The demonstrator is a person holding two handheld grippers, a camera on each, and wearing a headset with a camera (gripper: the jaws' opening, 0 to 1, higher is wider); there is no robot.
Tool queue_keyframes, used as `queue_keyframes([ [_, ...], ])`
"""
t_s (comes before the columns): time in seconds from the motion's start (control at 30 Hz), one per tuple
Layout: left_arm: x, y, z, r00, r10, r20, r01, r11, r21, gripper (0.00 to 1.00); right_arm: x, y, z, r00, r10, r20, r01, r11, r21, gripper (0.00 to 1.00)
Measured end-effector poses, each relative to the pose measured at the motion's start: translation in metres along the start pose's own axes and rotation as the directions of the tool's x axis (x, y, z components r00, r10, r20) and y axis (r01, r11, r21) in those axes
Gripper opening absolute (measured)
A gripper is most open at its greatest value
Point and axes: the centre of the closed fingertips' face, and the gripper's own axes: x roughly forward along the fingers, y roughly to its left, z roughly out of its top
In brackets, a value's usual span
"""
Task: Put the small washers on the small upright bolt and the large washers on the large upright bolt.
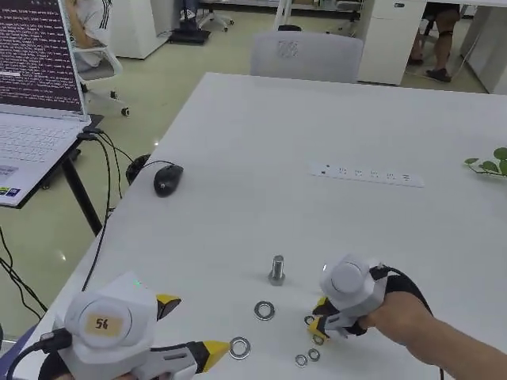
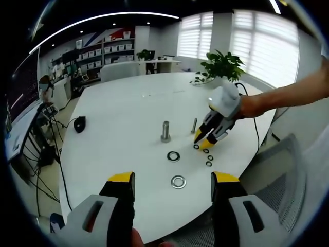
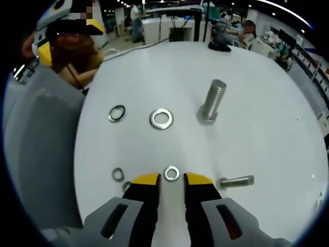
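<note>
While left claw (image 2: 173, 180) gapes wide, right claw (image 3: 172, 179) sits narrow; small bolt (image 2: 194, 125) seemingly upright.

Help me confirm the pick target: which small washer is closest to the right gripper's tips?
The small washer lying right at the gap between the right gripper's tips; the other small washers sit off to one side.

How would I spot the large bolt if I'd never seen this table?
On the white table, look near the front edge, between the left gripper and the right gripper. Just beyond the two large washers stands the large bolt, upright on its head. It is clearly thicker than the small bolt beside the right gripper.
</note>
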Motion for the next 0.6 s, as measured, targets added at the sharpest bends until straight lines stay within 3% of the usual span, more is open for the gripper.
queue_keyframes([
  [0.17, 0.0008, -0.0009, -0.0002, 1.0000, -0.001, -0.004, 0.001, 1.000, 0.003, 0.59, 0.0014, 0.0017, 0.0021, 0.9983, 0.027, -0.052, -0.030, 0.998, -0.059, 0.17],
  [0.43, 0.0019, -0.0040, -0.0001, 1.0000, -0.003, -0.006, 0.003, 1.000, 0.014, 0.59, 0.0026, 0.0021, 0.0008, 0.9842, 0.054, -0.169, -0.078, 0.987, -0.142, 0.17],
  [0.6, 0.0009, -0.0035, 0.0001, 1.0000, 0.003, -0.002, -0.003, 1.000, 0.014, 0.59, 0.0020, 0.0003, 0.0005, 0.9799, 0.050, -0.193, -0.081, 0.984, -0.156, 0.15],
])
